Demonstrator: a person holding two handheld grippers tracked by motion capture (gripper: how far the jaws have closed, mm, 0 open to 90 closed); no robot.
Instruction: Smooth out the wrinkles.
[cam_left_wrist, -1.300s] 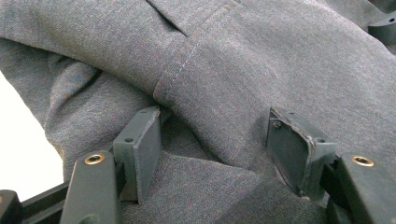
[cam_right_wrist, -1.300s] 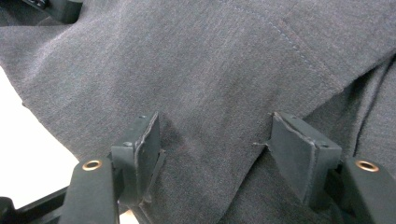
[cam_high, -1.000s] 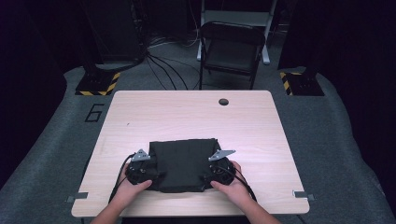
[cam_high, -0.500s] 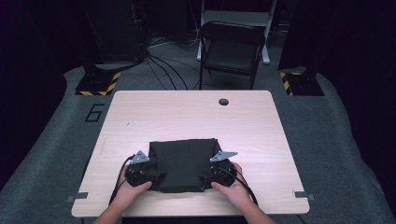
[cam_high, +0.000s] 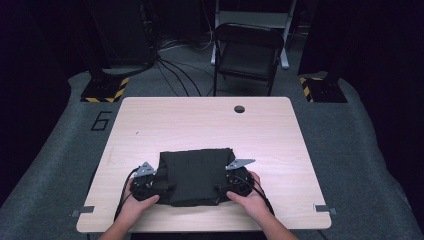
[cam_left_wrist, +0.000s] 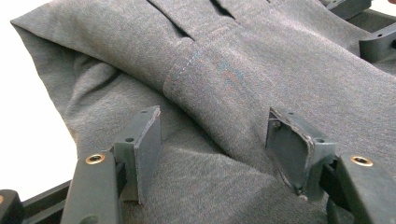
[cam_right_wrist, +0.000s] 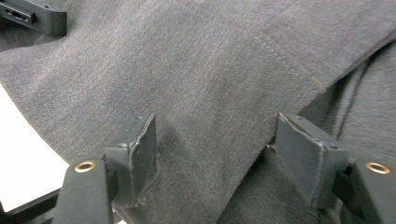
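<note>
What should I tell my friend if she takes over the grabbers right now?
Left gripper: open, jaws standing apart over the dark grey garment, nothing pinched.
Right gripper: open too, its jaws just widened, cloth lying between them but not squeezed.
The garment lies folded into a rough rectangle near the front edge of the wooden table, one gripper at each side.
Done: folds made, a stitched hem lies on top.
Left: probably another fold or smoothing; hard to say.

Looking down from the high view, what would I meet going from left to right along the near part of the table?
Left gripper → folded dark cloth → right gripper, all on the wooden table. Both grippers sit at the cloth's side edges with jaws open.
</note>
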